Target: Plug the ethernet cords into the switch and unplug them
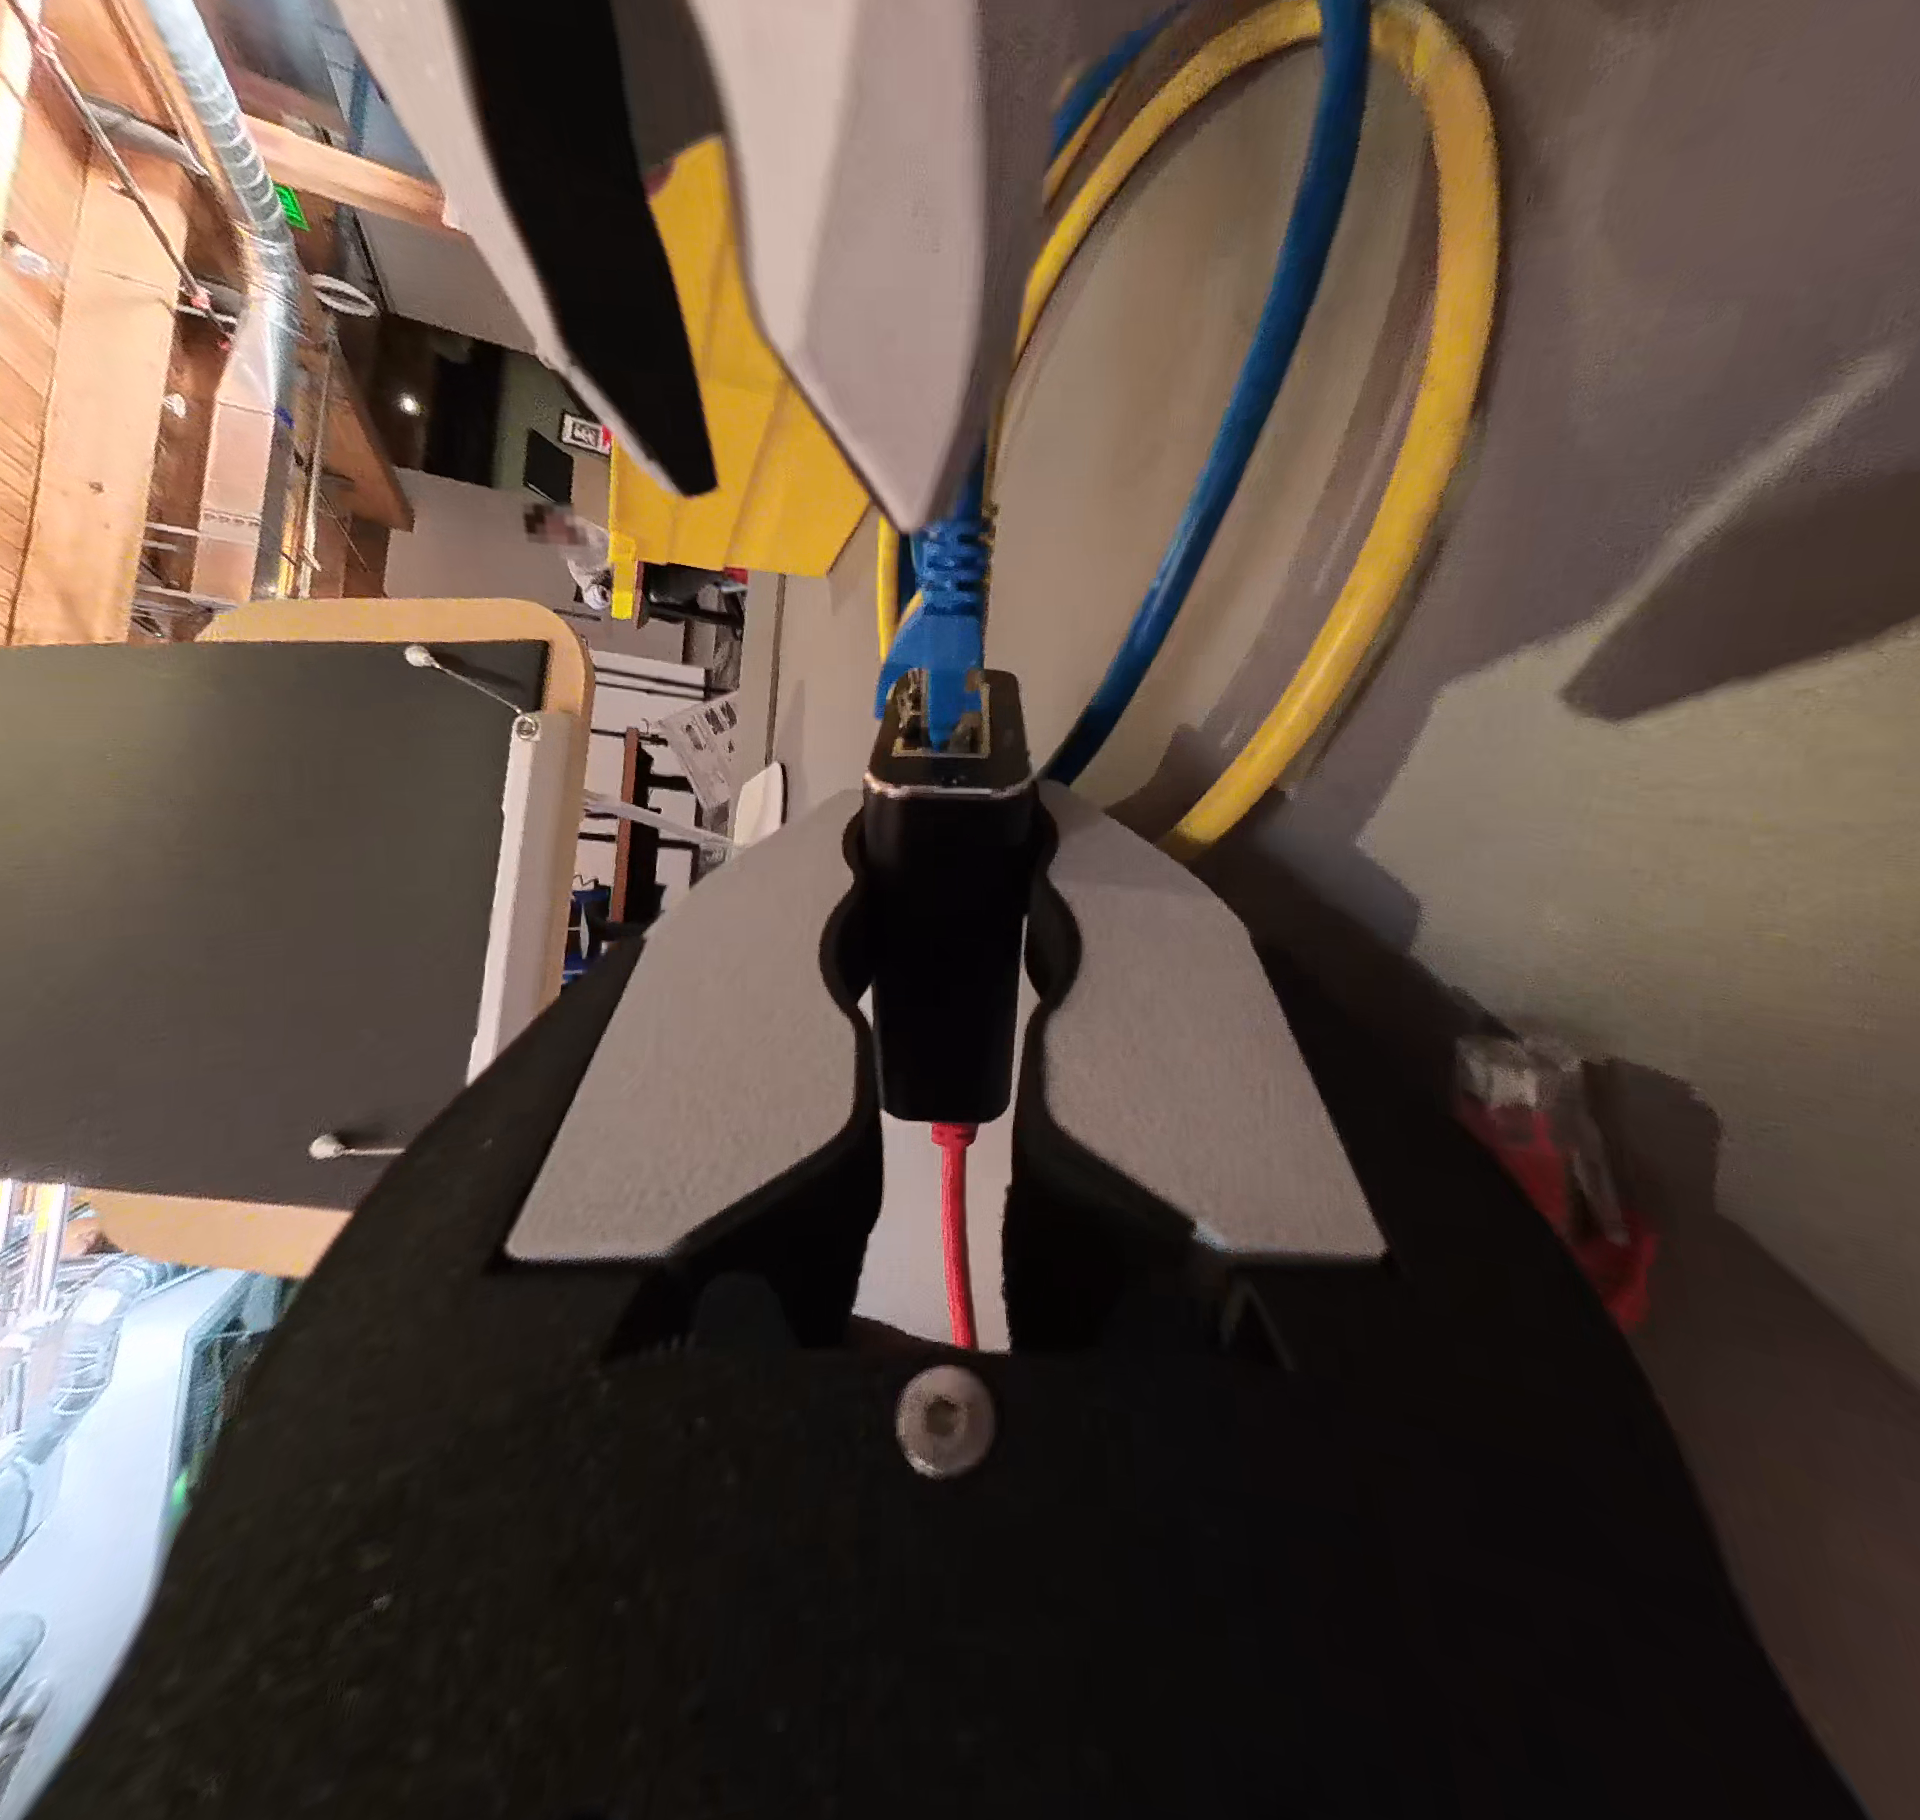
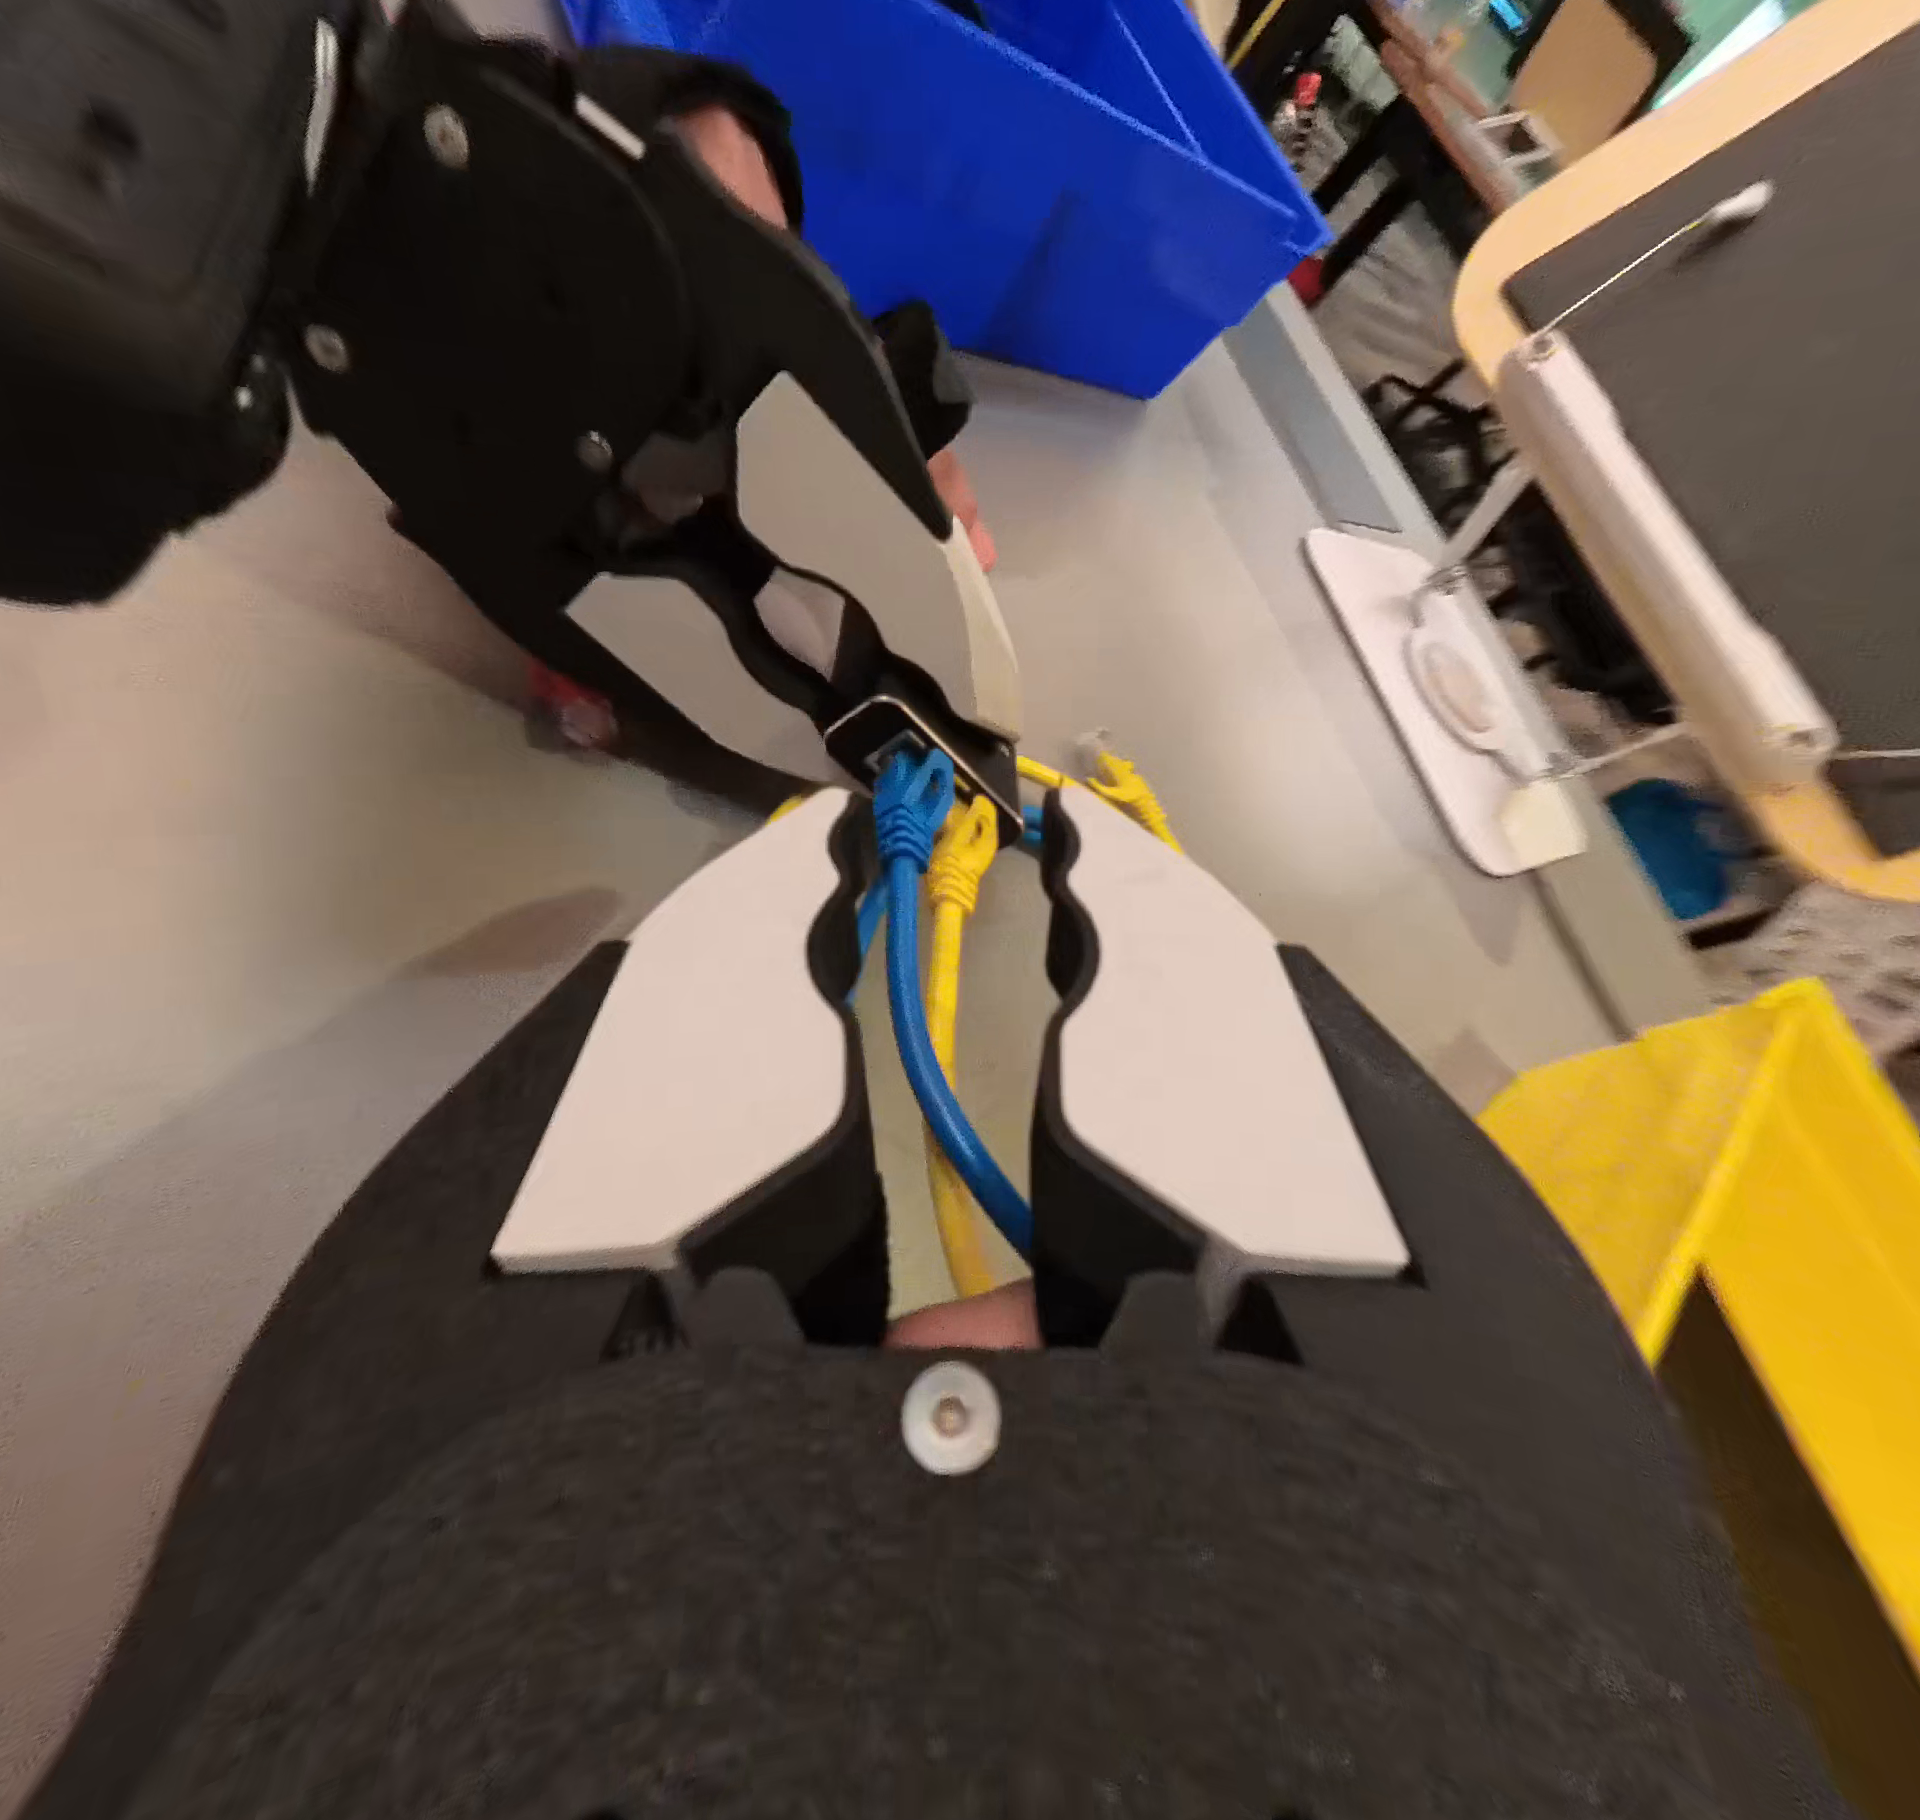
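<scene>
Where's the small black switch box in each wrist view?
Left wrist view: small black switch box at centre, clamped between the left gripper fingers, blue ethernet plug at its far end.
Right wrist view: switch box above centre, just beyond the right gripper.
Shared landmark: the blue plug.

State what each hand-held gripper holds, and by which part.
The left hand-held gripper clamps the black switch by its side faces. The right hand-held gripper straddles the blue cord and yellow cord, gripping neither.

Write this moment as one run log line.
left claw: holds switch | right claw: open around cords | blue cord: plugged
</scene>
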The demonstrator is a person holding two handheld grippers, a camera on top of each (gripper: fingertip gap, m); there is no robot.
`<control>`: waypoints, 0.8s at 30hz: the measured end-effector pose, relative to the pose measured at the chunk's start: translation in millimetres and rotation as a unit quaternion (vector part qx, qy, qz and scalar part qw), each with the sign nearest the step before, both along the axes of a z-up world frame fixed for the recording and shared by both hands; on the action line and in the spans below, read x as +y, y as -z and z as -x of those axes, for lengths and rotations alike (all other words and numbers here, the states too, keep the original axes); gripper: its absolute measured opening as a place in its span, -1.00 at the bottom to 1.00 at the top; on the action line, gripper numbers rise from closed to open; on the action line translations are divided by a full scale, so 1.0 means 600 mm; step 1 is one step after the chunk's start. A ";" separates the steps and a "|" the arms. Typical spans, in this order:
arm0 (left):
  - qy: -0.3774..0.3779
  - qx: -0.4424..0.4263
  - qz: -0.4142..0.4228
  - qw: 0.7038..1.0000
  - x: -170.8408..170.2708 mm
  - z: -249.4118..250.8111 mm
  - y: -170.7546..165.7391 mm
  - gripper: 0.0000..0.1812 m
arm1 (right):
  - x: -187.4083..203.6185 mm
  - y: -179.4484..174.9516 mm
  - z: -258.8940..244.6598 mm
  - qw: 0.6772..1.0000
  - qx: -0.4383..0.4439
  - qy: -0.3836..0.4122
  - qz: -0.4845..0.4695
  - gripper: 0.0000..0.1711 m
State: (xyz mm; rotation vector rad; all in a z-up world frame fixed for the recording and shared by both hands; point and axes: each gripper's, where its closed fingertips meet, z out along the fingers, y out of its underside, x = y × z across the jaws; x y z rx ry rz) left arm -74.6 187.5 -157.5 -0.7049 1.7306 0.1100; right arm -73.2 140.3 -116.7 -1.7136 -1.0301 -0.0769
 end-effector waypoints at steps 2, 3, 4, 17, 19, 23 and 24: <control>0.007 -0.015 0.005 1.000 0.002 -0.009 -0.002 -0.73 | 0.004 0.008 0.004 0.998 -0.047 0.003 -0.031 -0.65; 0.009 -0.021 0.001 1.000 0.003 -0.012 -0.004 -0.73 | 0.007 0.011 0.008 0.997 -0.064 0.007 -0.048 -0.66; 0.010 -0.026 -0.004 1.000 0.005 -0.016 -0.005 -0.73 | 0.012 0.013 0.008 0.994 -0.082 0.014 -0.063 -0.67; 0.012 -0.023 0.008 1.000 0.004 0.002 -0.017 -0.73 | 0.040 0.023 0.016 0.970 -0.191 0.038 -0.148 -0.82; 0.010 -0.022 0.004 1.000 0.005 0.003 -0.020 -0.73 | 0.041 0.021 0.017 0.969 -0.191 0.041 -0.154 -0.80; 0.011 -0.017 0.006 1.000 0.004 0.005 -0.018 -0.73 | 0.039 0.016 0.025 0.972 -0.174 0.034 -0.157 -0.80; 0.011 -0.016 0.007 1.000 0.004 0.005 -0.018 -0.73 | 0.040 0.015 0.026 0.971 -0.175 0.034 -0.161 -0.80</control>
